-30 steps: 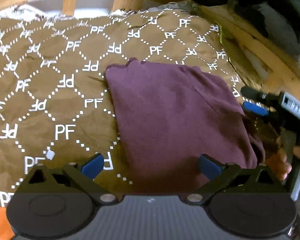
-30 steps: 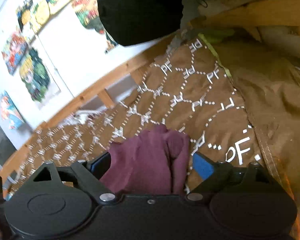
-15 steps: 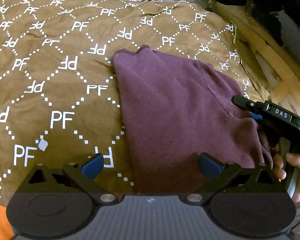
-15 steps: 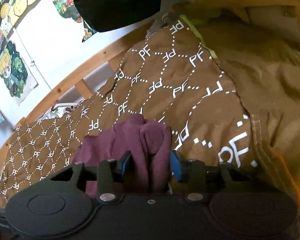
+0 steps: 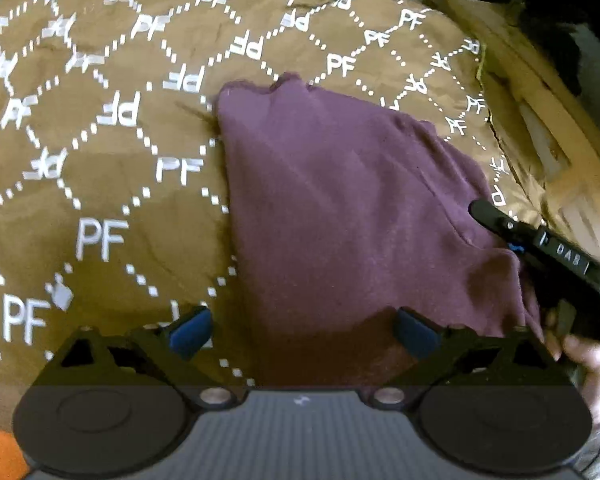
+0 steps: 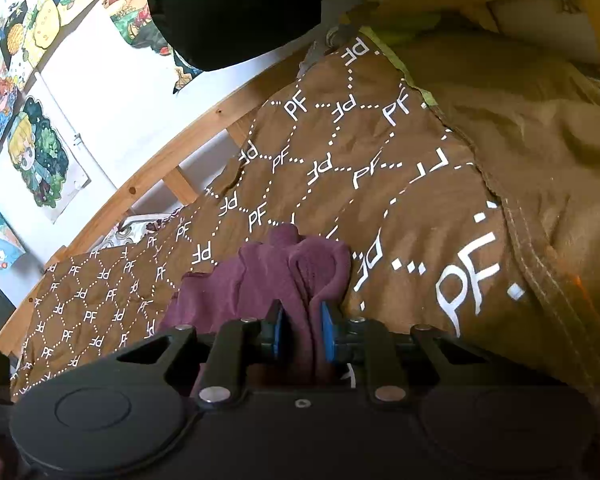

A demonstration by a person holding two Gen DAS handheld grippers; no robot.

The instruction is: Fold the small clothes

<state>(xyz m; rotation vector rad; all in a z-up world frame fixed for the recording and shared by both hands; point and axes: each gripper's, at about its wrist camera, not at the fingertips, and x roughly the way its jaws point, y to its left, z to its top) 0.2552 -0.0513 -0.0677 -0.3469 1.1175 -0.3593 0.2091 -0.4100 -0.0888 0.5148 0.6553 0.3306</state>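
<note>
Brown PF-patterned cover (image 5: 112,184), wooden bedframe (image 6: 148,172), wall drawings (image 6: 40,156).

The maroon garment's (image 5: 340,208) near edge disappears behind the left claw (image 5: 302,334); beside the garment, a blurred hand (image 5: 584,356), perhaps the person's right, runs off-frame.

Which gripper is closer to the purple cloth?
Right. The right gripper has just closed its jaws on a bunched edge of the purple cloth. The left gripper hovers open over its near edge.
</note>
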